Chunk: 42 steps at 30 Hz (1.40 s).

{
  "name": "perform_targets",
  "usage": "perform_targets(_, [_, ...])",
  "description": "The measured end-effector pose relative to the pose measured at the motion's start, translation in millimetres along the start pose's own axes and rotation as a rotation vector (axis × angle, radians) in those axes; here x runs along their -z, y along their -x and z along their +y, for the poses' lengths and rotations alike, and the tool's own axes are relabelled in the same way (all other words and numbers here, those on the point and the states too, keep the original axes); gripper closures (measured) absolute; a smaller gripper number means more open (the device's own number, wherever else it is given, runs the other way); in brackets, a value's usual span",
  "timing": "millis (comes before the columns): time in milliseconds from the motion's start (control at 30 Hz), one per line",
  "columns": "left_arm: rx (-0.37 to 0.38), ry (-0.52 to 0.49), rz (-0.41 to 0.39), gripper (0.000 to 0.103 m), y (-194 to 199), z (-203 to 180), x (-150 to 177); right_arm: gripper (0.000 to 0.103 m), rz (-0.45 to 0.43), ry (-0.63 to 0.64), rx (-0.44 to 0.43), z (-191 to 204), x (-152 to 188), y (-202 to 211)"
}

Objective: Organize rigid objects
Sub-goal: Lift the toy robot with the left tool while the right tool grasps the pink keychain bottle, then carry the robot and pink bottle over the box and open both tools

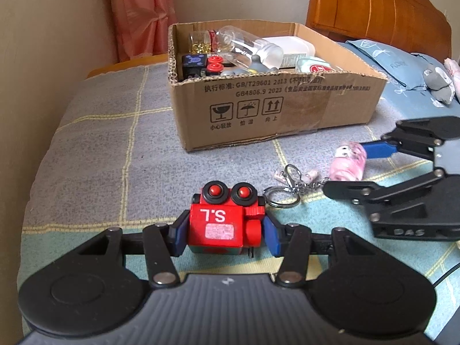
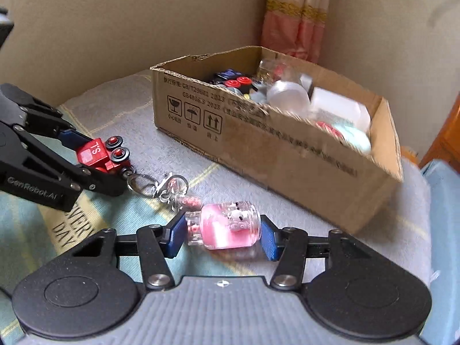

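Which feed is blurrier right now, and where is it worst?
Right wrist view: motion-smeared, worst on the cardboard box contents and far rim; the pink bottle is slightly soft. Left wrist view: sharp, box print legible, red toy train crisp; fisheye bending at the edges of both.

**Bedroom corner in soft daylight**

Plain beige walls (image 1: 57, 28) are meeting at a corner where a pink curtain (image 1: 141, 14) is hanging. A wooden headboard (image 1: 373, 5) is standing behind the bed, whose grey checked blanket (image 1: 100, 143) is lying under soft daylight.
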<state>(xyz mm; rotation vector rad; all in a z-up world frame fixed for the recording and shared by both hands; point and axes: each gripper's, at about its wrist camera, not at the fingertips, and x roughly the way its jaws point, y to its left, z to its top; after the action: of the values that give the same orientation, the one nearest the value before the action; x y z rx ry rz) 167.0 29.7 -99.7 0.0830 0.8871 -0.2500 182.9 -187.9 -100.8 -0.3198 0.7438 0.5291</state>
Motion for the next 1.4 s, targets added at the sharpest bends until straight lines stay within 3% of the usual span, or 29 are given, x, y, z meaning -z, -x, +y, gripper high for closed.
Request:
perform_targets(400, [0.011,-0.036,0.008,0.049,1.2,-9.8,1.5,0.047,0.016,-0.059,-0.016,0.6,27.7,26.4])
perform_targets(500, [-0.060,-0.016,0.001,0.050,1.2,-6.1,1.3,0.047,0.019,-0.086,0.039,-4.5,37.0,33.0])
perform_targets(600, [-0.041,0.027,0.010,0.050,2.3,4.3,2.4,0.047,0.027,-0.112,0.032,-14.7,49.8,42.8])
perform_targets(700, [-0.058,0.006,0.002,0.050,3.4,2.0,4.8,0.044,0.038,-0.113,0.030,-17.4,58.1,45.5])
perform_targets(767, [-0.063,0.002,0.000,0.046,2.8,1.2,4.4,0.038,0.037,-0.108,0.026,-17.9,60.8,44.6])
perform_targets(933, [-0.078,-0.008,-0.003,0.037,-0.1,-1.0,2.6,0.036,0.017,-0.102,0.015,-17.7,58.7,37.0])
perform_targets(1000, [-0.077,-0.005,-0.003,0.037,-2.1,-0.8,0.5,0.036,0.014,-0.092,0.012,-18.0,55.5,33.5])
perform_targets(1100, [-0.055,-0.002,0.004,0.048,-1.4,0.5,-1.3,0.038,0.006,-0.074,0.005,-17.1,49.8,29.6])
perform_targets(1167, [-0.059,-0.011,0.012,0.048,-0.9,-0.3,-2.4,0.047,0.013,-0.063,0.015,-16.8,46.2,28.0])
perform_targets(1400, [-0.040,-0.063,0.046,0.049,7.3,-2.7,-10.6,0.047,0.029,-0.047,0.002,-18.5,37.5,35.4])
